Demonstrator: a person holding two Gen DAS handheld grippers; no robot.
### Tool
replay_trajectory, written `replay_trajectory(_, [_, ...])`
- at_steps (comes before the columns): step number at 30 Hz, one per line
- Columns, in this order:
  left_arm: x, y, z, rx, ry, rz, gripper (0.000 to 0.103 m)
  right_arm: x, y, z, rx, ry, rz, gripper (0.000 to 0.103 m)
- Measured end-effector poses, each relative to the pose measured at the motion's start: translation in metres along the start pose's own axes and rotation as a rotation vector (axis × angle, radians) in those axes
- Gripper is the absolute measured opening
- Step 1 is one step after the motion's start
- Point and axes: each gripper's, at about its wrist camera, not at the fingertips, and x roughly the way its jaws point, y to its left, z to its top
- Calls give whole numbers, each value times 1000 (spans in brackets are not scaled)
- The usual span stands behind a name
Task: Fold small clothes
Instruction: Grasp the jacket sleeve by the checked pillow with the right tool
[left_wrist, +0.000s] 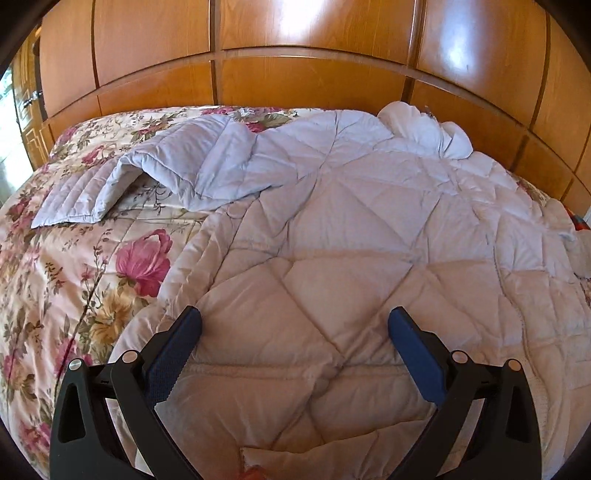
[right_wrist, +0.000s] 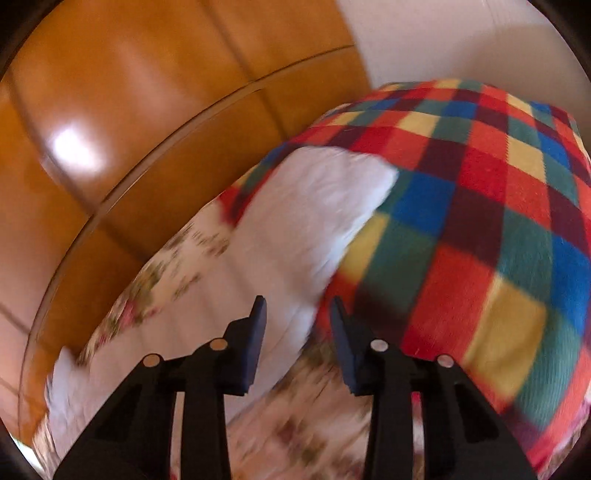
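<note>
A crumpled white garment (left_wrist: 424, 129) lies at the far right of the bed, against the wooden panels. In the left wrist view my left gripper (left_wrist: 294, 314) is open, its blue pads (left_wrist: 177, 354) wide apart over a pale quilted duvet (left_wrist: 332, 229), holding nothing. The right wrist view is blurred. There my right gripper (right_wrist: 298, 302) has its jaws partly apart with a gap between the pads (right_wrist: 255, 347). Just beyond its tips lies a white cloth (right_wrist: 314, 214), resting partly on a checked blanket (right_wrist: 480, 221); nothing is gripped.
A floral bedspread (left_wrist: 74, 277) covers the bed under the duvet, whose left corner (left_wrist: 110, 184) is folded back. Glossy wooden wardrobe panels (left_wrist: 295, 74) stand right behind the bed. The bright checked blanket bulges up at the bed's right end.
</note>
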Motion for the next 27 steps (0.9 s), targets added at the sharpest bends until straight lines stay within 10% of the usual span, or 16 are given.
replay_trajectory(17, [4, 10, -3, -56, 76, -96, 100, 40, -13, 40, 104, -16, 61, 4])
replay_trajectory(27, [-22, 25, 8, -158, -8, -123, 100, -29, 48, 26, -61, -95, 181, 3])
